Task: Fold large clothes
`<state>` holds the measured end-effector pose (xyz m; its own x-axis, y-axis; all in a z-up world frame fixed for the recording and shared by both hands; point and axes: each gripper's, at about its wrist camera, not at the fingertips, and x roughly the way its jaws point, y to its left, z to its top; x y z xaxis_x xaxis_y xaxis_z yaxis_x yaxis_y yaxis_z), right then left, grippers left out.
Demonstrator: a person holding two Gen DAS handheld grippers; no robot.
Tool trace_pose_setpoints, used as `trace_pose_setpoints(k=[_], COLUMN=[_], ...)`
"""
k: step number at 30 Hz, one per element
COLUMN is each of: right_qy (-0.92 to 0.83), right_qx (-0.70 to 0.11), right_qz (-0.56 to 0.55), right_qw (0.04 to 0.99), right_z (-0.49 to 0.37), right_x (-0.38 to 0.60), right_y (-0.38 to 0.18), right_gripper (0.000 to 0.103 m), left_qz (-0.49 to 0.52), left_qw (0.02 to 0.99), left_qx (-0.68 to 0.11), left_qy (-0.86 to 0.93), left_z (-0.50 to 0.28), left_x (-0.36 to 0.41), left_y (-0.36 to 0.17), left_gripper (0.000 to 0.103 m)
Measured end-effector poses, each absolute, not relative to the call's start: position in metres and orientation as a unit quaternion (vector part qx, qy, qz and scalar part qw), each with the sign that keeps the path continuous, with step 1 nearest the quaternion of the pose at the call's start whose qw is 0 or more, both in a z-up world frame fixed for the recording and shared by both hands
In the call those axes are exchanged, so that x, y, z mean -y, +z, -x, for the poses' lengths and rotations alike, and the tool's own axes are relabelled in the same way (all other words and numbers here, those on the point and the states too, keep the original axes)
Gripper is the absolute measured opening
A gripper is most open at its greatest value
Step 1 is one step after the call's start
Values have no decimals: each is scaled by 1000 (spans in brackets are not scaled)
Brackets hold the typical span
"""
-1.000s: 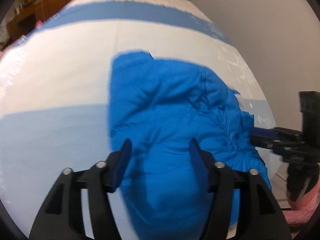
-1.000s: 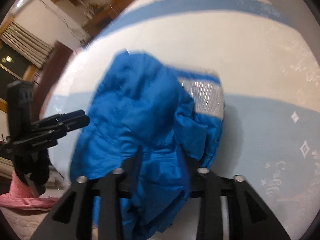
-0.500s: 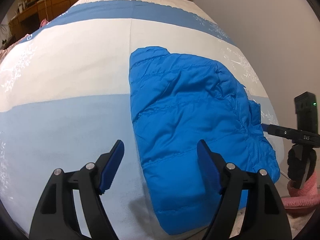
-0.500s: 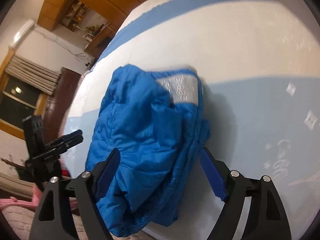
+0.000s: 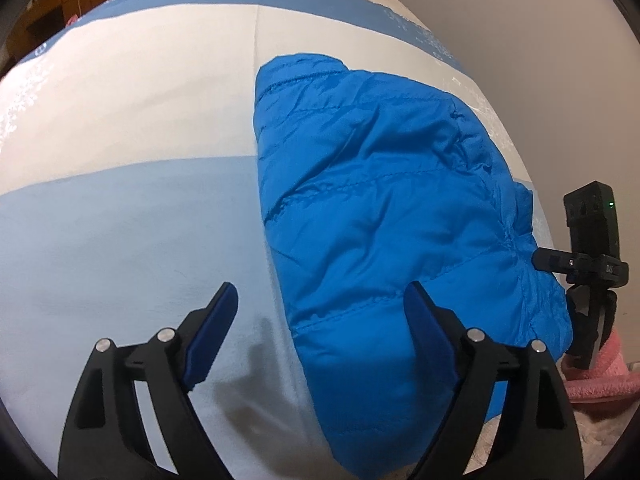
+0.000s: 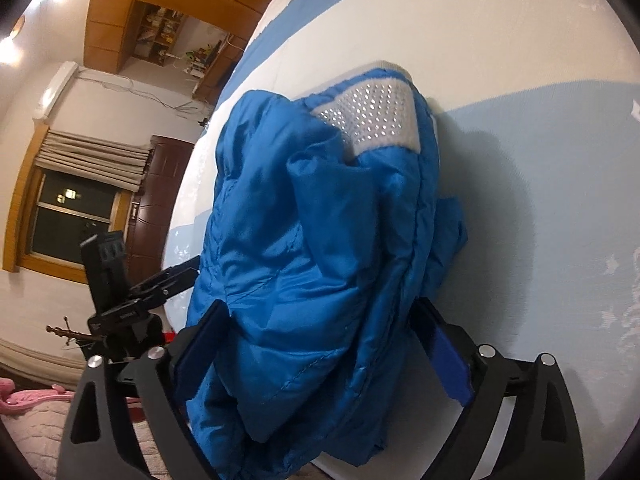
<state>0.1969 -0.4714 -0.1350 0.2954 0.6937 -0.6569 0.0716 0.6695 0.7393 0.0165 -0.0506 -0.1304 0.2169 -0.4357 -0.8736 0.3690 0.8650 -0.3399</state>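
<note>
Right wrist: right tool opening, straddling blue jacket

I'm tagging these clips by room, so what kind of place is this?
Most likely a bedroom at home. A blue padded jacket lies on a bed with a blue and white sheet, and the right wrist view shows a curtained window and a wooden wardrobe.

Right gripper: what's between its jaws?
The folded blue jacket. In the right wrist view its bulk fills the gap of the right gripper, whose jaws are opening and not clamping it.
</note>
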Motion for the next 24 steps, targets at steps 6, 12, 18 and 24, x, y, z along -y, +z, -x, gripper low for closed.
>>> trace_pose_setpoints(k=[6,12,18,24], right_qy=[230,227,239,250], right_qx=[-552,-543,-530,-508], right_qz=[-372,-403,-416,-432], right_qw=[710,701,699,702], right_z=[-197,-199,-200,-200], right_x=[475,473,469,465], right_y=[-153,-177,-180,-170], right_gripper=[97,97,78,56], left_qz=[53,116,115,105], left_qw=[763,725,726,738], left_qx=[-578,-594,-584,-567], left_qy=[-284,-329,-345,-350], left_z=[-25,-37,-32,-23], left_x=[52,58,75,74], left_y=[-145,-173,-174,-156], left_gripper=[91,98,90,67])
